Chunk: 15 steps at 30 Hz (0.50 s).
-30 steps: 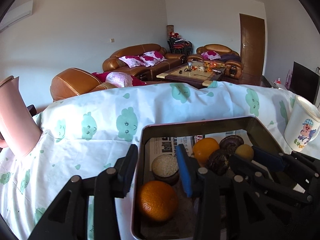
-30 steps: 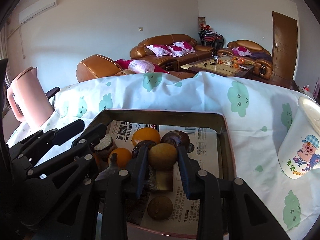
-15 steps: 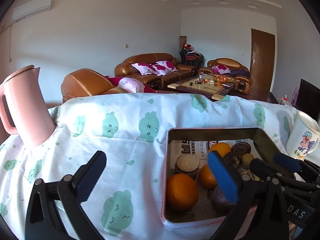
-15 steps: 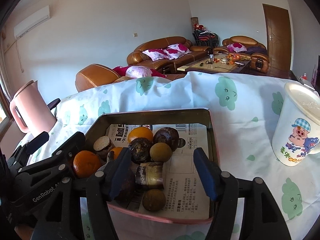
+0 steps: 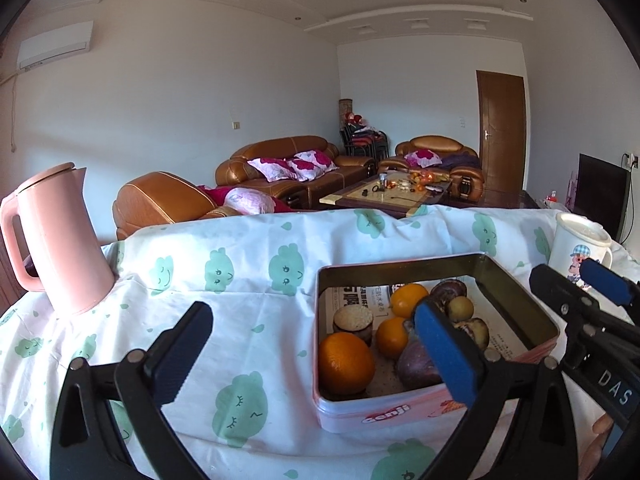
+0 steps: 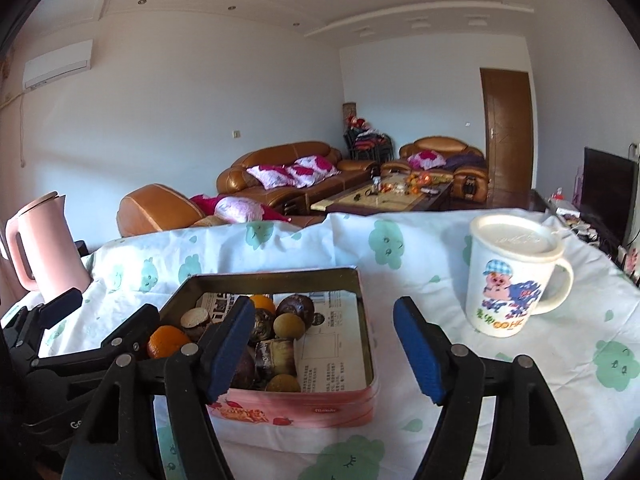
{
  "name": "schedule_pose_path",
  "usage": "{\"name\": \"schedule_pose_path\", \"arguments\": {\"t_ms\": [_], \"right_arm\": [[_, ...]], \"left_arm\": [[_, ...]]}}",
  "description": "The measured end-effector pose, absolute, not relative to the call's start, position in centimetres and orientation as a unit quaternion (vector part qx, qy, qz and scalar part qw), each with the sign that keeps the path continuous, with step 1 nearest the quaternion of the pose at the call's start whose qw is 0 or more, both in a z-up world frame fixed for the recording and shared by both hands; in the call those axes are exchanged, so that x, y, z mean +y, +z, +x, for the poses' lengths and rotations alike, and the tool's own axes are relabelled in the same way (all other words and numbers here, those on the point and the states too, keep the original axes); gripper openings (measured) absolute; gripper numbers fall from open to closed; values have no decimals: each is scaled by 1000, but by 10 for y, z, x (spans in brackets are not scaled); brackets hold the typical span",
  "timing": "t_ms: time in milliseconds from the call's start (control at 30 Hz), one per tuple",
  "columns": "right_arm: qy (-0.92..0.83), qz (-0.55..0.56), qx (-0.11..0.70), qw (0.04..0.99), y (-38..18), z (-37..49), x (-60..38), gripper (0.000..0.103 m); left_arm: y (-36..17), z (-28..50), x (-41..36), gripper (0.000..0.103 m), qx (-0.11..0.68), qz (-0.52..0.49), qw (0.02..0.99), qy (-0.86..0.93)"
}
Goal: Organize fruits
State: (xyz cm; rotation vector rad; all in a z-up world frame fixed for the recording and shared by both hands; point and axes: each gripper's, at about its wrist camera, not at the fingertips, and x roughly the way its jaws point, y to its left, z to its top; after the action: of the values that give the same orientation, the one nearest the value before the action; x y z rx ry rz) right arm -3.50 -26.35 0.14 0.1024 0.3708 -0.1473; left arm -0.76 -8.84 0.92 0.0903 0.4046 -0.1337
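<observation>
With every fruit [image 6: 286, 325] gathered inside the pink tin [image 6: 320, 410] near the table's front edge, the left gripper [image 5: 312, 354] and right gripper [image 6: 324, 346] hang empty, jaws just spread wide, apparently releasing.

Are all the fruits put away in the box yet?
Looks nearly done. The oranges and the dark and brownish fruits all sit in the pink tin. The left gripper and right gripper have just been opening and hold nothing. No loose fruit shows on the tablecloth.
</observation>
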Motion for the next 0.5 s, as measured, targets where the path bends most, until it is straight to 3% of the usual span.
{"name": "schedule_pose_path", "arguments": {"t_ms": [233, 500], "right_arm": [[-101, 12, 117, 988, 12, -59, -250, 80], [-110, 33, 102, 988, 15, -68, -258, 82]], "left_arm": [[13, -21, -82, 103, 172, 37, 982, -65], [14, -25, -81, 103, 166, 36, 983, -65]]}}
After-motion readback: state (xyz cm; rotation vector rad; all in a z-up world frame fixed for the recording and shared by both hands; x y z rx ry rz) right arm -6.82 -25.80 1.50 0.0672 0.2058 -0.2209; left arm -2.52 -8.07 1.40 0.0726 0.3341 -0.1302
